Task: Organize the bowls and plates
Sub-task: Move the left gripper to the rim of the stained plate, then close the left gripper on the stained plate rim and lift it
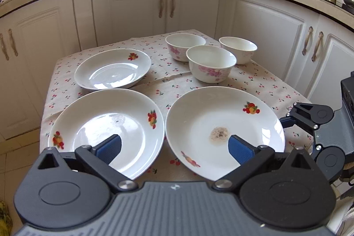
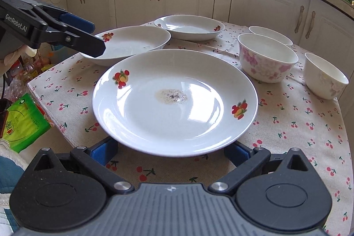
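The left claw [image 1: 174,145] is hovering with its jaws spread wide and gripping nothing, its 2 blue pads [image 1: 109,146] hanging over the 2 nearest plates on the bench [image 1: 261,79]. Under its left pad is sitting a clean plate [image 1: 106,132]; under its right pad is lying the stained plate [image 1: 223,125], with a brownish smear at its middle. Ahead and to the left of this claw, a 3rd plate [image 1: 112,69] is resting on the cherry-print cloth [image 1: 159,90]. Ahead and to the right, 3 bowls [image 1: 211,63] are standing close together, 2 with pink flowers. The right claw [image 2: 171,153] is also gaping wide and empty, its pads showing just below the near rim of the stained plate [image 2: 174,103]; whether they are touching it I cannot tell.
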Available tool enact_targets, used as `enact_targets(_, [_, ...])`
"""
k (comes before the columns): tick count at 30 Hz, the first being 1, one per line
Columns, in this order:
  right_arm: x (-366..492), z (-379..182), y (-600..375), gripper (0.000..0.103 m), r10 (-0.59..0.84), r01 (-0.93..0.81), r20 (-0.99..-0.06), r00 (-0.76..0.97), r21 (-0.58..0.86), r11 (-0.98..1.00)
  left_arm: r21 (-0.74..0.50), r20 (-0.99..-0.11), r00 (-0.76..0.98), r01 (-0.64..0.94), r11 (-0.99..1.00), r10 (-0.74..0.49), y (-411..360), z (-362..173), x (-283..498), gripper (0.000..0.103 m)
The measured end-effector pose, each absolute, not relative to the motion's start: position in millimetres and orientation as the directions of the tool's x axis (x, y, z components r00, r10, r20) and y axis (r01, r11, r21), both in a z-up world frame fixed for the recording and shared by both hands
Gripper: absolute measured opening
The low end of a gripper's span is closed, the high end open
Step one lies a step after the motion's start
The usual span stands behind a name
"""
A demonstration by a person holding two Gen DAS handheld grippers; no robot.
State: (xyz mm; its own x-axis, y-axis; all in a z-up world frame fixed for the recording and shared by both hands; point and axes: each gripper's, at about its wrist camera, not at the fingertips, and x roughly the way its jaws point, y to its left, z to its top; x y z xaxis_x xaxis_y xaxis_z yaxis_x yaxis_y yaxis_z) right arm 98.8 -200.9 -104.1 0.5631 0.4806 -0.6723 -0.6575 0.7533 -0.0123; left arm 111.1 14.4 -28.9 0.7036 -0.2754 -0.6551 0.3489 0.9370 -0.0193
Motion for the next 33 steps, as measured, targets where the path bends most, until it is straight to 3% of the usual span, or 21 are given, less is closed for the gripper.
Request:
enact_targets(9, [94.9, -107.5, -204.7, 0.103, 0.498, -0.659, -0.639, 0.586, -0.017, 0.752, -0.019, -0.72, 0.583, 0.526, 0.85, -0.377, -23.5, -33.2, 170.4, 0.102])
enact_targets(14, [94.4, -108.1, -205.5, 0.103, 0.503, -0.66, -0.632, 0.59, -0.018, 0.751, 0.014, -0.777, 0.513, 0.594, 0.804, -0.365, -44.6, -47.5, 200.7, 0.102])
enact_targets(21, [94.8, -107.9, -207.0, 0.103, 0.511, -0.667, -0.629, 0.586, -0.016, 0.745, -0.037, -0.835, 0.409, 0.624, 0.781, -0.367, -53.6, -61.1, 222.3, 0.102])
enact_targets(33, [97.6, -106.3, -213.9, 0.103, 0.522, -0.683, -0.633, 0.572, -0.016, 0.73, -0.111, -0.855, 0.335, 0.628, 0.77, -0.396, -55.3, -58.3, 228.2, 0.1])
